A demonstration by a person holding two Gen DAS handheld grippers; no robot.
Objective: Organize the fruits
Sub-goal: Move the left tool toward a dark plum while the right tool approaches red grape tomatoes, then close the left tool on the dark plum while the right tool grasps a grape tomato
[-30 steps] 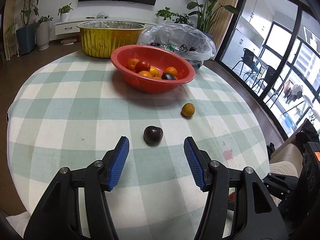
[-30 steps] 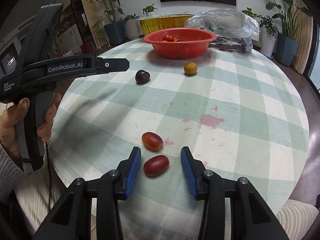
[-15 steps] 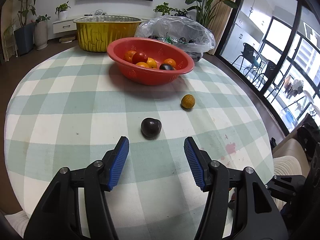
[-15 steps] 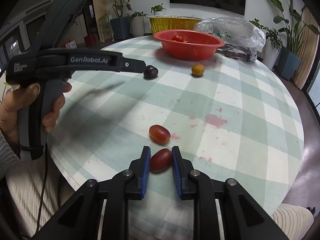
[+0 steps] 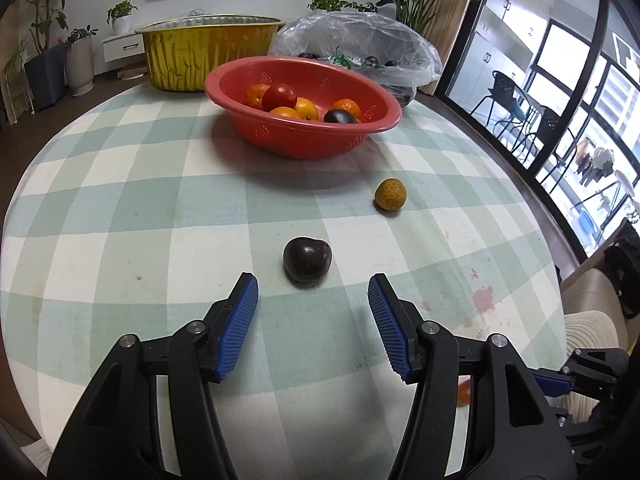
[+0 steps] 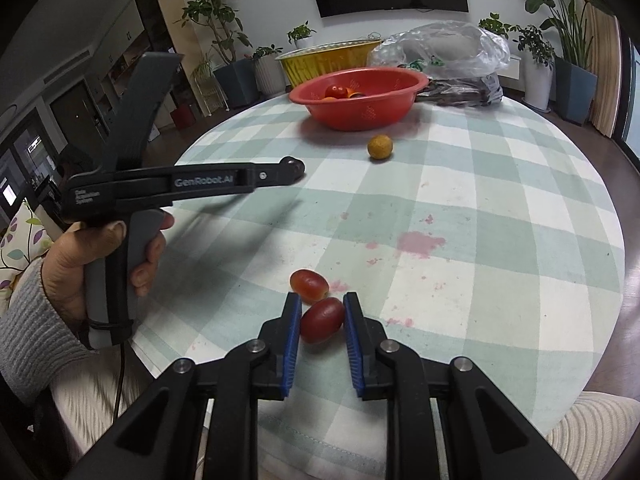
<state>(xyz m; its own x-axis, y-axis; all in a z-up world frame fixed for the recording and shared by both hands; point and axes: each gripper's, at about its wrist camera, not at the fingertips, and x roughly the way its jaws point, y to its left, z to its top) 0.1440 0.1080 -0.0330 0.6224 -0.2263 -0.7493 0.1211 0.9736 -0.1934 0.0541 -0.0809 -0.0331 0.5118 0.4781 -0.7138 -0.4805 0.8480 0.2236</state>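
My left gripper point(image 5: 313, 294) is open, its blue pads spread just short of a dark plum point(image 5: 307, 259) lying on the checked tablecloth. Further right lies a small orange fruit point(image 5: 390, 194). A red basket point(image 5: 256, 80) behind them holds several oranges, a tomato and a plum. In the right wrist view my right gripper point(image 6: 322, 312) is shut on a red grape tomato point(image 6: 322, 319) near the table's front edge. A second grape tomato point(image 6: 309, 285) lies right behind it, touching or nearly so. The left gripper point(image 6: 296, 168) shows from the side there, held by a hand point(image 6: 80, 256).
A gold foil tub point(image 5: 208, 56) and a clear plastic bag point(image 5: 360, 46) of dark fruit stand behind the red basket. Pink stains point(image 6: 420, 240) mark the cloth. The table's round edge runs close to my right gripper. Potted plants and glass doors surround the table.
The right gripper's pads have closed onto the near grape tomato. The left gripper has moved forward and down toward the plum, which now looks larger and nearer.
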